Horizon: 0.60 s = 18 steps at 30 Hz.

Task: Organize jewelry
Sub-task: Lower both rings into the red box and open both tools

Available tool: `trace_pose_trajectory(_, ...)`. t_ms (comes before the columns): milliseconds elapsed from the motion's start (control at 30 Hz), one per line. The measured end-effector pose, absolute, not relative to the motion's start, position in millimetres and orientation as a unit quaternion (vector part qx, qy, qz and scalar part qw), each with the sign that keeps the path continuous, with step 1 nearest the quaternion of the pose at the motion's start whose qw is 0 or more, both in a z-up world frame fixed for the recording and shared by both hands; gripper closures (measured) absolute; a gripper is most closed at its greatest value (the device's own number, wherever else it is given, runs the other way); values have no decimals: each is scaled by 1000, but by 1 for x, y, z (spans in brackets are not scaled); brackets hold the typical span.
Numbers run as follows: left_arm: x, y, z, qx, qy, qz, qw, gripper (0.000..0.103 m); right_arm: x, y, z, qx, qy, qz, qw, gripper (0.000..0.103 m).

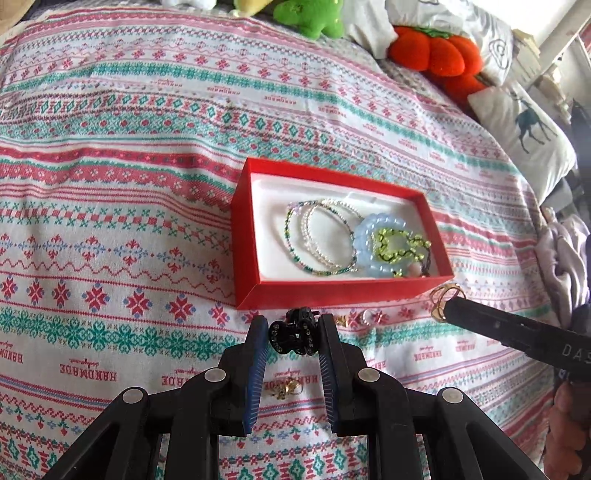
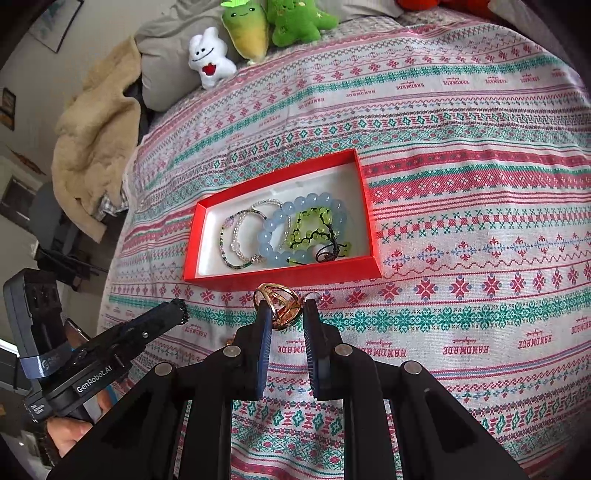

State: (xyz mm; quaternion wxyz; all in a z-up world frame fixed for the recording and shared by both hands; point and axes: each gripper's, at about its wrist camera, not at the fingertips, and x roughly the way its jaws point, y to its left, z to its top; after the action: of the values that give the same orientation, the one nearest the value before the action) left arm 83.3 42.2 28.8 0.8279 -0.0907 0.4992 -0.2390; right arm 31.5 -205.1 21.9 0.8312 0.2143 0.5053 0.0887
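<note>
Red box [image 1: 255, 236] flanked by clip-holding, ring-holding claws.

A patterned bedspread [image 1: 110, 221] carries a red box [image 1: 255, 236] and plush toys [image 2: 258, 29].

One red box [image 1: 332, 291], four bracelets [image 1: 317, 236], one black hair claw [image 1: 293, 334], one gold ring [image 2: 279, 304].

Bright, even daylight in both views; window glare blows out the top right corner of the left wrist view. Shadows are soft, red box [image 1: 332, 291] rim glows oversaturated. Strong fisheye bend and dark vignetting at edges; bedspread [image 2: 461, 236] pattern softens toward the corners.
</note>
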Motion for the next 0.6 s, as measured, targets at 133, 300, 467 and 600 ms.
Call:
trace_pose_trajectory(133,88,26,36,-88,474,-253,839,81,38,-203,23,211,497,93,837,85)
trace_pose_trajectory(300,97,7,35,-71,448,-269,850,81,48,-201,23,201,483,99,847,85)
trace_pose_trajectory(467,103,-7,29,-50,436,-275,855,81,57,-203,20,198,477,98,851,85)
trace_pose_trajectory(600,108,-13,23,-32,438,-268,857,81,66,-205,16,196,480,98,849,85)
